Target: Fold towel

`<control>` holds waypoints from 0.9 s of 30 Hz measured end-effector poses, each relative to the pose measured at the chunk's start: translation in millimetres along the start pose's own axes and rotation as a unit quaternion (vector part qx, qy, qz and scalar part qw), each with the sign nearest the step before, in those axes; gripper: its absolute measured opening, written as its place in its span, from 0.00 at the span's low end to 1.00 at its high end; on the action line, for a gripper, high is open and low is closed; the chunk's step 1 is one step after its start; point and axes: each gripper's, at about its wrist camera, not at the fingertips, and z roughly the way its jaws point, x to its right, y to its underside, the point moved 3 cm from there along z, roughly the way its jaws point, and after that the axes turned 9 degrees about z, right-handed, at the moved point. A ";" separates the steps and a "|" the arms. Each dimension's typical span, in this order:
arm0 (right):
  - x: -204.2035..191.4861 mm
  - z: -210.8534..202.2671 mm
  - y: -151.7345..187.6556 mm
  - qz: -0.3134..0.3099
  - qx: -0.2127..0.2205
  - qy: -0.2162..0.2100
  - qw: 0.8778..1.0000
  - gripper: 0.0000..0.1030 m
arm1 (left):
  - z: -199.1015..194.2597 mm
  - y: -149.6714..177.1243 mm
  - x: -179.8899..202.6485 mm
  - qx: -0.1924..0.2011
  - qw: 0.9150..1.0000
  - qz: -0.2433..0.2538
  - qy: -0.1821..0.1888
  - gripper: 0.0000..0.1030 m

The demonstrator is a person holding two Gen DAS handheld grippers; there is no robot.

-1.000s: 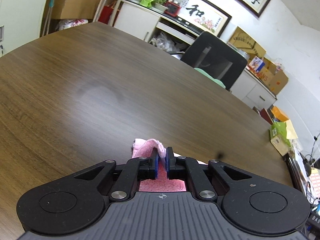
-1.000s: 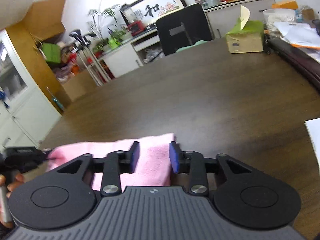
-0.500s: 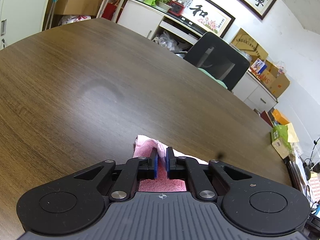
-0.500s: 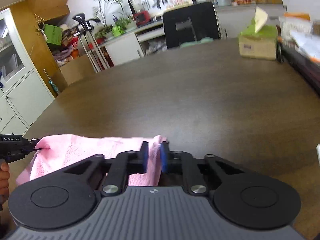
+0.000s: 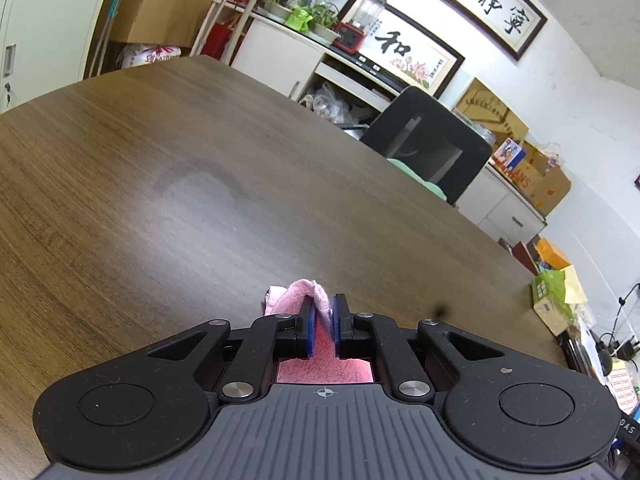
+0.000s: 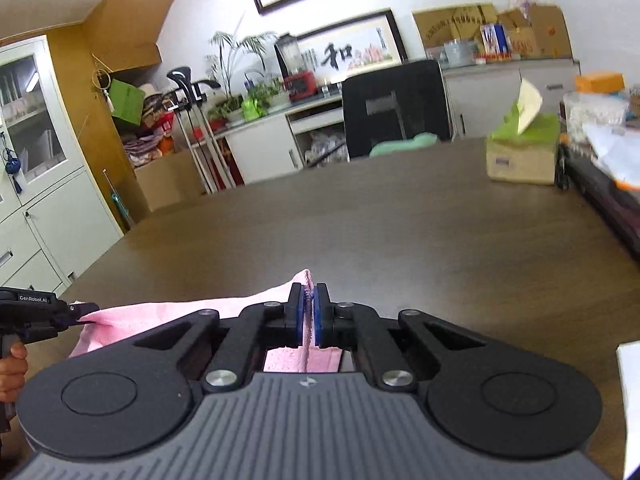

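Note:
A pink towel [image 6: 168, 314] is held up above the brown table [image 6: 400, 232]. My right gripper [image 6: 309, 304] is shut on one corner of it, and the cloth runs left from there. My left gripper [image 5: 323, 312] is shut on the other corner of the pink towel [image 5: 296, 300], which bunches over its blue pads. The left gripper also shows at the left edge of the right wrist view [image 6: 60, 312], pinching the towel's far end. Most of the towel hangs below both grippers, hidden.
A green tissue box [image 6: 524, 152] stands at the table's far right, beside a dark tray [image 6: 600, 196] with papers. A black office chair [image 6: 394, 108] stands behind the table's far edge. A white sheet [image 6: 630, 392] lies at the near right.
My right gripper has closed on the towel's corner and lifted it. Both grippers have tilted up, so the towel now hangs stretched between them above the table.

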 end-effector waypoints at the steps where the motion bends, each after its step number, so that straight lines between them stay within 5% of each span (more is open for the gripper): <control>1: 1.0 4.7 -0.8 0.000 -0.003 0.004 1.000 0.05 | 1.5 -0.3 -0.1 0.000 1.000 0.000 -0.002 0.08; 11: 11.1 35.0 14.3 -0.013 -0.041 0.040 0.998 0.07 | 11.8 -4.2 -3.9 -0.014 1.000 -0.004 -0.021 0.20; 16: 16.9 19.0 3.9 0.014 -0.010 0.028 0.999 0.14 | -6.8 -13.5 -13.9 0.037 0.997 -0.014 -0.068 0.61; 17: 18.3 17.6 2.7 0.017 -0.006 0.026 0.999 0.15 | -12.7 -16.4 -17.9 0.053 0.995 -0.020 -0.077 0.62; 24: 3.8 6.7 8.3 0.051 -0.028 -0.078 0.995 0.22 | -25.7 -17.8 -9.8 0.076 0.996 0.017 -0.043 0.60; 27: -12.9 10.7 21.6 0.076 -0.077 -0.142 0.984 0.36 | -24.7 -5.2 14.6 0.046 0.996 0.078 0.024 0.60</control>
